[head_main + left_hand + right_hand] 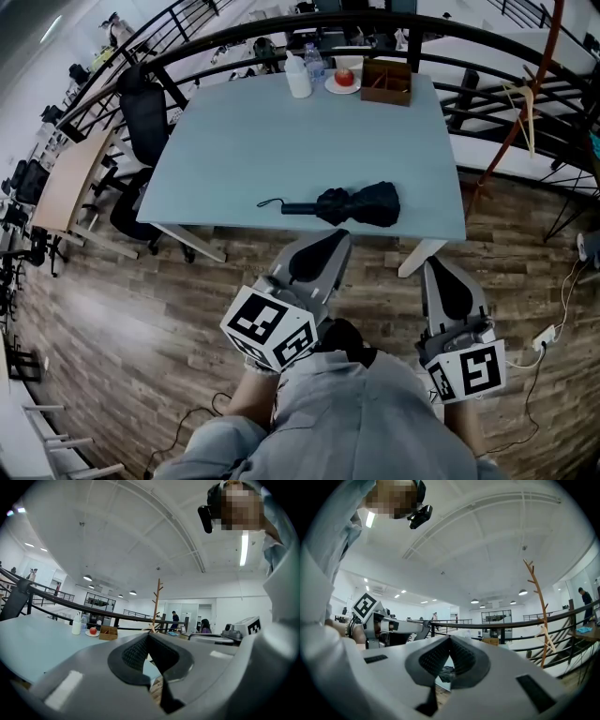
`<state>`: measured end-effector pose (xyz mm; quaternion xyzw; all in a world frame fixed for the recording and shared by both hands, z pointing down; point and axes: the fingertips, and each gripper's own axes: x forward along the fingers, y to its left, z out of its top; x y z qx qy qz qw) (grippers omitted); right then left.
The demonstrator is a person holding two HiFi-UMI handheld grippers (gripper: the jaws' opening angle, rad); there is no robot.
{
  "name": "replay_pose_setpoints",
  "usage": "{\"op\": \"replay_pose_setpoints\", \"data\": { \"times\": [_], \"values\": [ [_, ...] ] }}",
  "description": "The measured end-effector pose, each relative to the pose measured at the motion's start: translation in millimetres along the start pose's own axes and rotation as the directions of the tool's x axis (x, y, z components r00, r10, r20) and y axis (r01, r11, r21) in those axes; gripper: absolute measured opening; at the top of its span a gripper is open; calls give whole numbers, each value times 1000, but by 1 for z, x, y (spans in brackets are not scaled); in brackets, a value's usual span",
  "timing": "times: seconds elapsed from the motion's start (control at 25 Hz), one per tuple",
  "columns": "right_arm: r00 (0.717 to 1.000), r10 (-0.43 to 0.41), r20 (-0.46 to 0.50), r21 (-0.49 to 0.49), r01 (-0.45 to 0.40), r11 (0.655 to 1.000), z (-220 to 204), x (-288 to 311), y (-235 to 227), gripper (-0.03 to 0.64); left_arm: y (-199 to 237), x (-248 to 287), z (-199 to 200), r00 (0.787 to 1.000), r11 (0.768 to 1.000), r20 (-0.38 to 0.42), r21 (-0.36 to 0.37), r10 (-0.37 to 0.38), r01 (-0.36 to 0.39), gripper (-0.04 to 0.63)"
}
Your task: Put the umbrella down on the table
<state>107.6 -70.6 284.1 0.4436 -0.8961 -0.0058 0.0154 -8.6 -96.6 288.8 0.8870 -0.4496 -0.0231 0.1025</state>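
The folded black umbrella (347, 205) lies flat on the pale blue tabletop (281, 141), at the 6 o'clock side close to the near edge. Its bunched canopy points toward 3 o'clock. Its straight handle points toward 9 o'clock and ends in a thin strap loop. Nothing is touching it.

From the umbrella, the left tongs (330, 240) sit at about 6 o'clock, off the tabletop and over the wooden floor (141, 309). Their tips point toward 12 o'clock and stop just short of the table edge. In the left gripper view their pads are pressed together with nothing between them. The right tongs (438, 268) sit at about 5 o'clock from the umbrella, also over the floor and clear of the tabletop. They are closed tip to tip and empty. Each carries its marker cube at the rear, near the person's sleeves.

Along the 12 o'clock edge of the tabletop, well apart from the umbrella, stand four things:
- a white bottle (298, 77)
- a clear water bottle (315, 64) just behind the white one
- a plate holding a red apple (344, 77)
- an open wooden box (386, 82)

A black office chair (141, 122) stands at 10 o'clock beside the tabletop. A wooden coat stand (525, 94) rises at 2 o'clock, by the curved black railing (281, 28).
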Motion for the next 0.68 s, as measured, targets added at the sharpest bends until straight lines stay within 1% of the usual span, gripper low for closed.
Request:
{"op": "replay_pose_setpoints", "data": {
  "times": [0.16,0.36,0.56,0.68],
  "values": [
    [1000,-1,-4,2,1,1000,-1,-2,0,0,-1,-2,0,1000,1000,-5,5,4,-4,5],
    [1000,-2,-3,7,2,1000,-4,-2,-1,0,2,-3,2,1000,1000,6,9,11,-11,5],
    [1000,0,-7,64,0,998,-8,-3,-4,0,0,-1,-1,1000,1000,-8,10,8,-8,5],
    [1000,-2,-27,84,4,996,-9,-4,-7,0,-4,2,-1,1000,1000,-15,7,-2,2,5]
  ]
}}
